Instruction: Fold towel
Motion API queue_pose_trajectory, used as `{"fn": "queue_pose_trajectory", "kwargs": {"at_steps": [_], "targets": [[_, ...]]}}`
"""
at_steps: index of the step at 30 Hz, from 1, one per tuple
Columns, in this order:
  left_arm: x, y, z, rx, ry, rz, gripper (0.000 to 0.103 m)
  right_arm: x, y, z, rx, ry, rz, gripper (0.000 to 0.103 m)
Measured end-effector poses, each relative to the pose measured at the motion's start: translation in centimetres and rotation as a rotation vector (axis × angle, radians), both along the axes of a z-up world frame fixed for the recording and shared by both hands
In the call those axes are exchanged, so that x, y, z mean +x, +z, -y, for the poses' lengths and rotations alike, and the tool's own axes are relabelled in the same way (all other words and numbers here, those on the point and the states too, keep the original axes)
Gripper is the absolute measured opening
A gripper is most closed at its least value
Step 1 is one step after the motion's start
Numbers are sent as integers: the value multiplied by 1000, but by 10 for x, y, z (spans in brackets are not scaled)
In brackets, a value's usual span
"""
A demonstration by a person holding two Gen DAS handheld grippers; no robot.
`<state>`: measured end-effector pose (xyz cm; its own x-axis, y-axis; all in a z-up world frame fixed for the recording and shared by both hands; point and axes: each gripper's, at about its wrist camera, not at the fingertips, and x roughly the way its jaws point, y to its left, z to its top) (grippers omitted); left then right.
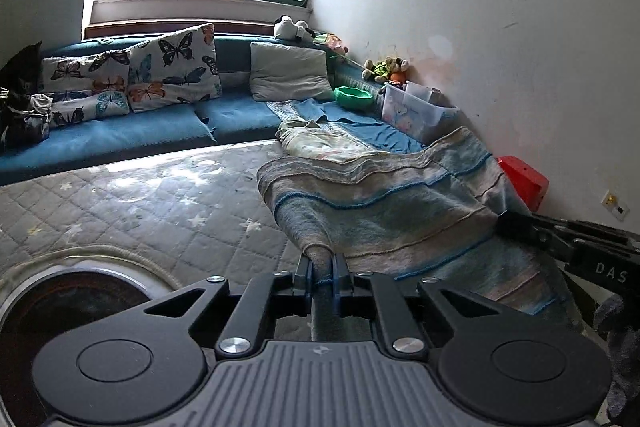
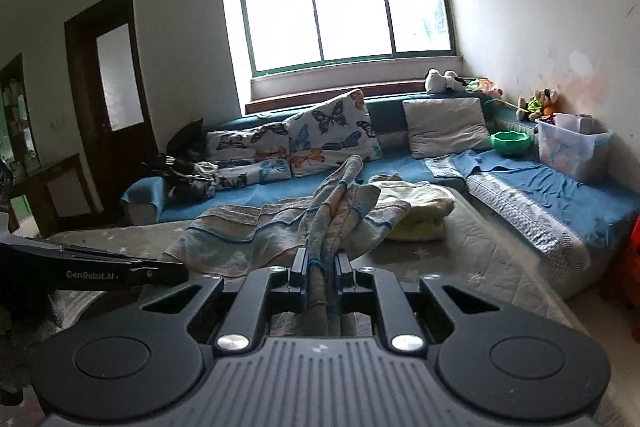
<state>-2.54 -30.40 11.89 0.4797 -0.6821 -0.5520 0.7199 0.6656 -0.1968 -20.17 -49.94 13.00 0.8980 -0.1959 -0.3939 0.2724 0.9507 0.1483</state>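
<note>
A striped blue and beige towel [image 1: 384,211] is lifted off the grey quilted table [image 1: 140,203]. My left gripper [image 1: 323,267] is shut on one bunched end of it. My right gripper [image 2: 322,267] is shut on another gathered end of the towel [image 2: 256,227], whose far part lies rumpled on the table [image 2: 480,259]. In the left wrist view the right gripper [image 1: 508,223] comes in from the right and pinches the towel's edge. The left gripper's black arm [image 2: 132,273] reaches in from the left in the right wrist view.
A pale yellow cloth [image 2: 420,211] lies bunched on the table behind the towel. A blue sofa [image 2: 400,171] with butterfly cushions [image 2: 332,135] runs behind and along the right. A green bowl [image 2: 510,143] and clear plastic box [image 2: 572,147] sit on it. A red item [image 1: 524,183] stands by the wall.
</note>
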Motion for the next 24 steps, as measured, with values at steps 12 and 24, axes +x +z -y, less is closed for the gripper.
{"fn": "queue_pose_trajectory", "kwargs": {"at_steps": [12,24], "targets": [[15,-31,39,90,1,-48,11,20,-33,34,28,-25,-77,11],[22,-58,53,148,5,-86,11,25,-66,46,64,-33,-140,11]]}}
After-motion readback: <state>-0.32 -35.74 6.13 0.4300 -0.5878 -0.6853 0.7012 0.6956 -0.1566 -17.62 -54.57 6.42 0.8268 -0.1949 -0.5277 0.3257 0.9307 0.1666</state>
